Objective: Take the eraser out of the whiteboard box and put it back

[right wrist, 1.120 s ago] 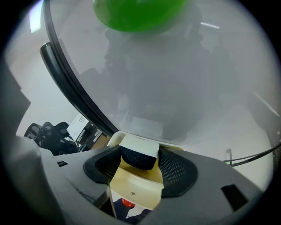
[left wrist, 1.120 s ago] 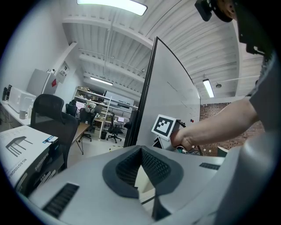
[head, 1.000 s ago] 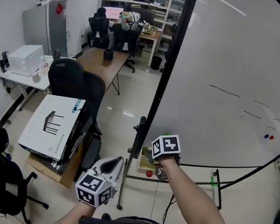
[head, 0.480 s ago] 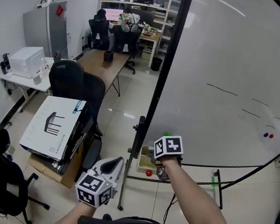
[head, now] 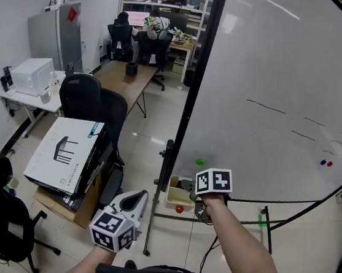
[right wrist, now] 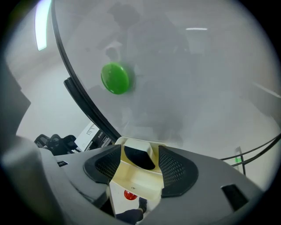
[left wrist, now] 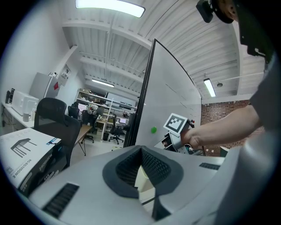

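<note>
My right gripper (right wrist: pixel 139 151) hovers with its jaws apart just over the box (right wrist: pixel 134 182) at the whiteboard's (right wrist: pixel 197 88) lower edge. The dark eraser (right wrist: pixel 139 161) lies inside the box. My left gripper (left wrist: pixel 141 150) hangs well apart, jaws together, holding nothing.

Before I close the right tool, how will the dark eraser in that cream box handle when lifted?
The eraser looks small and blocky, so probably light and stiff enough to pinch. It sits low inside the box, so it may catch the wall if lifted aslant. The box hangs at the lower edge of the whiteboard and might shift if nudged.
</note>
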Demonstrator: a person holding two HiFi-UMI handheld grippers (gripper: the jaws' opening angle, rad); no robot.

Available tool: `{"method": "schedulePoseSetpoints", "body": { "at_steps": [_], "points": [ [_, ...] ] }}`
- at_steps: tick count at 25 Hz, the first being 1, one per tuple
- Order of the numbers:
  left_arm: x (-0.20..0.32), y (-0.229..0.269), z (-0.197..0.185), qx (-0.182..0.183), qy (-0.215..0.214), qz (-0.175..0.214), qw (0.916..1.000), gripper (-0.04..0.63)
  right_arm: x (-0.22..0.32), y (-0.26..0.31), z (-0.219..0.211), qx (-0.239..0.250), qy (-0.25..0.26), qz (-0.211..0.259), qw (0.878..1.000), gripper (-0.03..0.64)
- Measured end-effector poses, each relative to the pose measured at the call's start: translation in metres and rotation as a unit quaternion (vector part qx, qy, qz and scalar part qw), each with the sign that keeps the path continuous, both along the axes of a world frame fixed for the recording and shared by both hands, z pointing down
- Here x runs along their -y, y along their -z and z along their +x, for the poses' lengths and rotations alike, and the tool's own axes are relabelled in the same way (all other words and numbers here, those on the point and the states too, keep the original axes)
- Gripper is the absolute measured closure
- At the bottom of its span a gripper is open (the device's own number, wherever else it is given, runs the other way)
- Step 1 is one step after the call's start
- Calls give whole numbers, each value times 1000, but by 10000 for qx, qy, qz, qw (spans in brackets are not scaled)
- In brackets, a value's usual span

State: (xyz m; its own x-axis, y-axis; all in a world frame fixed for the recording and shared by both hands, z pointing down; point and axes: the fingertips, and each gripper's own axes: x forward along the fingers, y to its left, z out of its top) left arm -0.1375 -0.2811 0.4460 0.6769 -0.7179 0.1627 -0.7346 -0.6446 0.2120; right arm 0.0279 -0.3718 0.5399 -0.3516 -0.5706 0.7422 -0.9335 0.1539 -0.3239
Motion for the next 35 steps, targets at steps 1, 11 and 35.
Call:
{"method": "schedulePoseSetpoints", "body": {
  "at_steps": [1,11,35],
  "points": [
    [-1,0,1,1,12,-4,10000,566,-2,7,1,94,23,138,9999,325],
    [-19,32,20,66,112,253,9996,566,-72,153,13,995,674,2836,9514,508],
    [-81,87,86,336,531,725,9954,566,-204,227,125,587,877,4647,8791,595]
  ]
}}
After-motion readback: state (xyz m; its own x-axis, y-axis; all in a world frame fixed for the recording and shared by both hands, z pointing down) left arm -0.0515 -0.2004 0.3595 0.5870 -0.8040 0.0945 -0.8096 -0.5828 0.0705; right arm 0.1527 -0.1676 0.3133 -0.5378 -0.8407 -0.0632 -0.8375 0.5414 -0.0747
